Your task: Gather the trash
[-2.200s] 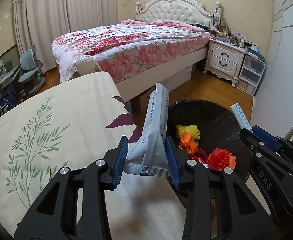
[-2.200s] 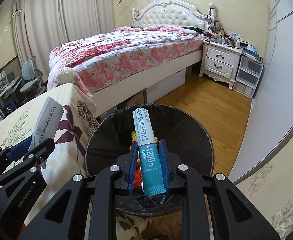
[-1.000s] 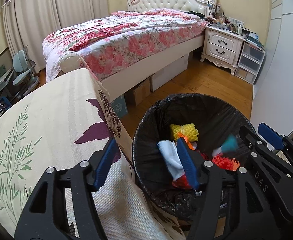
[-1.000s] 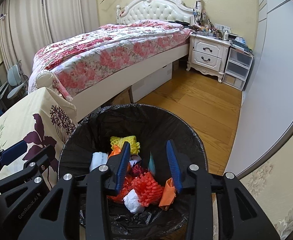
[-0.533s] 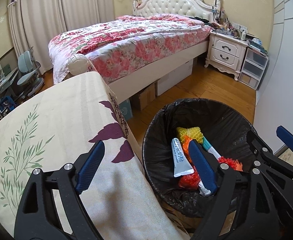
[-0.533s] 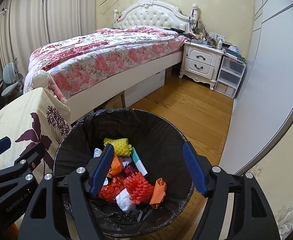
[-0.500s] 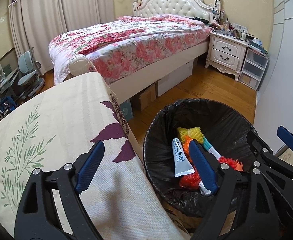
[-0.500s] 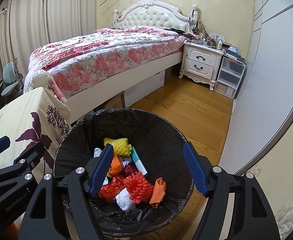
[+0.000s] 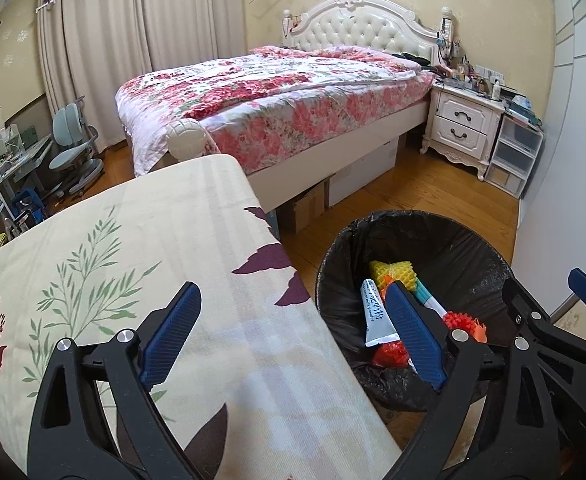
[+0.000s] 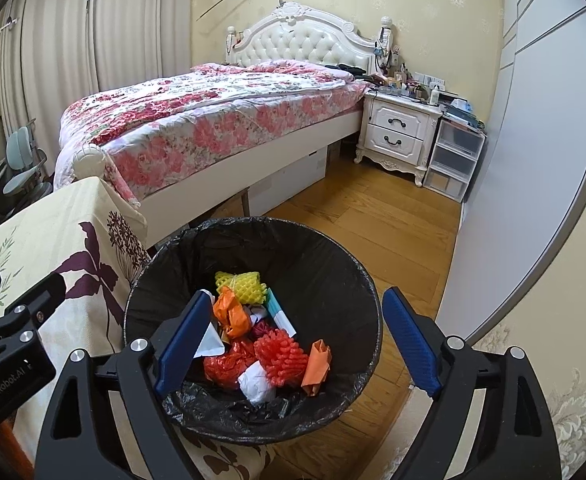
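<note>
Left gripper (image 9: 293, 336): fingers spread wide and opening, nothing between them; lower centre of frame, over the desk (image 9: 113, 248) edge. Right gripper (image 10: 295, 340): fingers wide, opening, empty, above the trash bin (image 10: 357, 280) at lower centre. Inside the bin: grey sachet (image 9: 377, 314), teal-and-white tube (image 10: 279, 312), yellow foam net (image 10: 241, 282), red foam net (image 10: 281, 356), orange wrappers (image 10: 231, 314).
</note>
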{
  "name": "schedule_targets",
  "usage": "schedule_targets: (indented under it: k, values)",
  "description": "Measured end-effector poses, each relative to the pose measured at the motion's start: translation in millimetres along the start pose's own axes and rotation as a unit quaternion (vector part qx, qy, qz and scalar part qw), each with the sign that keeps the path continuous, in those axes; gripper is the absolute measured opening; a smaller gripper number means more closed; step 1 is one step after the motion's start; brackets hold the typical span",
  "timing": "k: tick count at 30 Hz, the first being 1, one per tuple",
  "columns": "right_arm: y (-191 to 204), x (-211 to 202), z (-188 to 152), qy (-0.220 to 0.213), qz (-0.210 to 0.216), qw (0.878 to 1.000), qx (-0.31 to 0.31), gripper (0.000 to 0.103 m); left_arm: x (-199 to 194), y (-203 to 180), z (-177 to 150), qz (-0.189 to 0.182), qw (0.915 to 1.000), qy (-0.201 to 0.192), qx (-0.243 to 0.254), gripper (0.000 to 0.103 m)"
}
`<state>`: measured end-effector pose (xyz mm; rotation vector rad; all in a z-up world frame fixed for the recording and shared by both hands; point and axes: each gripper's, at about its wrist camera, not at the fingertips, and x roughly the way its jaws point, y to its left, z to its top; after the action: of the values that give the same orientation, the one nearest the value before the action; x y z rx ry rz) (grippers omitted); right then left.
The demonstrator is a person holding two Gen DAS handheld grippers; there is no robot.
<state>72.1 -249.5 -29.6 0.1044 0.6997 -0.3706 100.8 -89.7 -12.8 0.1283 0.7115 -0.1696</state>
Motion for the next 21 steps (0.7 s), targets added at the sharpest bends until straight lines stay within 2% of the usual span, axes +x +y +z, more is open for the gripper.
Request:
schedule_targets:
  k: [21]
  values:
    - [13, -65, -28, -0.021, 0.035, 0.999, -0.004, 0.084, -78, 33, -38, 0.012, 0.9992, -0.034, -0.016, 0.093]
